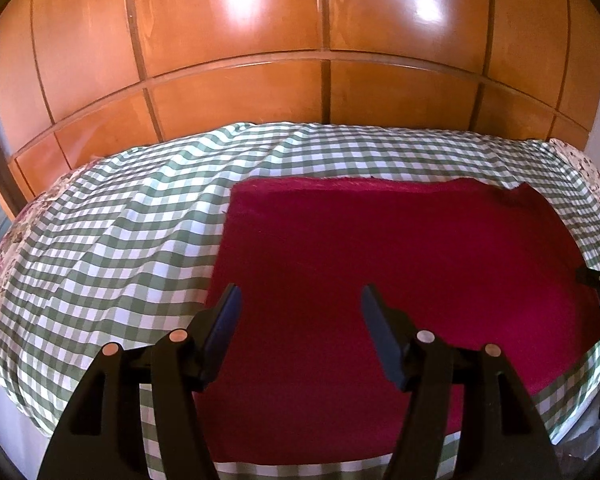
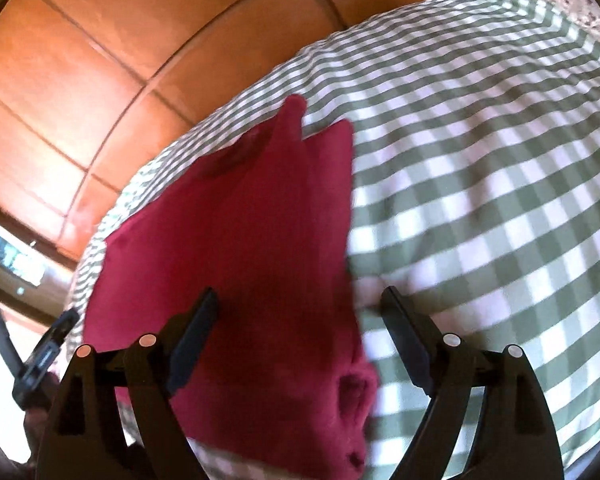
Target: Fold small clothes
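Observation:
A dark red garment (image 1: 400, 264) lies spread flat on the green-and-white checked bedcover (image 1: 132, 216). My left gripper (image 1: 298, 300) is open and empty, hovering over the garment's near left part. In the right wrist view the same red garment (image 2: 252, 240) runs from the bottom towards the upper middle, with a bunched fold at its near right edge. My right gripper (image 2: 298, 306) is open and empty above that near right edge, left finger over red cloth, right finger over the checked cover (image 2: 480, 160). The left gripper (image 2: 40, 356) shows at the far left there.
A wooden wardrobe wall (image 1: 300, 40) stands behind the bed. A floral quilt edge (image 1: 588, 176) shows at the bed's right corner and another (image 1: 4, 264) at its left side. The right gripper's tip (image 1: 598, 280) peeks in at the right edge.

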### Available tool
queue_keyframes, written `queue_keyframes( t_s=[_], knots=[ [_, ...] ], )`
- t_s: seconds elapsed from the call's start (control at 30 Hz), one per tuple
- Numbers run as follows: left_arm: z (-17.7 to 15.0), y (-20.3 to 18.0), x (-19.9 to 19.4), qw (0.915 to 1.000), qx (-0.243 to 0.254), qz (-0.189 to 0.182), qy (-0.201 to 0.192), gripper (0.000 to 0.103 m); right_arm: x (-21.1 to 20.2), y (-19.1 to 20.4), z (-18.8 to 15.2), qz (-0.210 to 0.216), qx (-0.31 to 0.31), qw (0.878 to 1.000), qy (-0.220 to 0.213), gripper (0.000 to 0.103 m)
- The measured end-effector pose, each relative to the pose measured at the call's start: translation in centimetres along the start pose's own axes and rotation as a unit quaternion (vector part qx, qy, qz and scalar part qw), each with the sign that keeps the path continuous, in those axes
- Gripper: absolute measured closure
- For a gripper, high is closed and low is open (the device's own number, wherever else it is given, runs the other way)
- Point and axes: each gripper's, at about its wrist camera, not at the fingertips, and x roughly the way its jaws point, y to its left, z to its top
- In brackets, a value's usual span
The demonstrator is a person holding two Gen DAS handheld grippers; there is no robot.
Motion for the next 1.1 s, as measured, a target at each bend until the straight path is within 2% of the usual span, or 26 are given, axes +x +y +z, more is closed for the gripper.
queue_keyframes(
  t_s=[0.2,0.37,0.53,0.67,0.73,0.87,0.93,1.0,1.1],
  knots=[
    [-0.5,-1.1,0.5,0.9998,0.014,-0.007,0.009,0.041,0.5,0.8,-1.0,0.003,-0.017,1.000,0.004,0.027],
    [-1.1,-1.4,1.4,0.9995,0.018,-0.014,0.021,0.041,0.9,1.4,-1.0,0.003,-0.026,1.000,0.008,0.051],
    [-1.6,-1.4,2.3,0.9991,0.017,-0.024,0.030,0.040,1.1,2.3,-0.9,0.000,-0.031,0.999,0.016,0.065],
    [-1.8,-1.0,2.7,0.9988,0.008,-0.035,0.035,0.040,0.7,3.5,-0.8,-0.014,-0.036,0.999,0.018,0.071],
    [-1.9,-0.7,2.9,0.9984,0.005,-0.042,0.037,0.040,0.1,4.7,-0.6,-0.020,-0.044,0.999,0.012,0.072],
    [-2.0,0.0,3.3,0.9969,-0.007,-0.066,0.042,0.039,-1.6,8.0,0.0,-0.007,-0.066,0.998,-0.003,0.073],
    [-1.8,0.9,3.1,0.9948,-0.019,-0.091,0.043,0.039,-2.3,10.6,0.5,0.002,-0.087,0.996,-0.009,0.073],
    [-1.4,2.6,2.2,0.9913,-0.045,-0.118,0.036,0.039,-2.7,13.5,1.0,0.014,-0.112,0.994,-0.011,0.074],
    [-1.1,5.7,0.9,0.9893,-0.076,-0.122,0.023,0.039,-2.5,17.9,1.4,0.028,-0.149,0.988,-0.009,0.074]
  ],
)
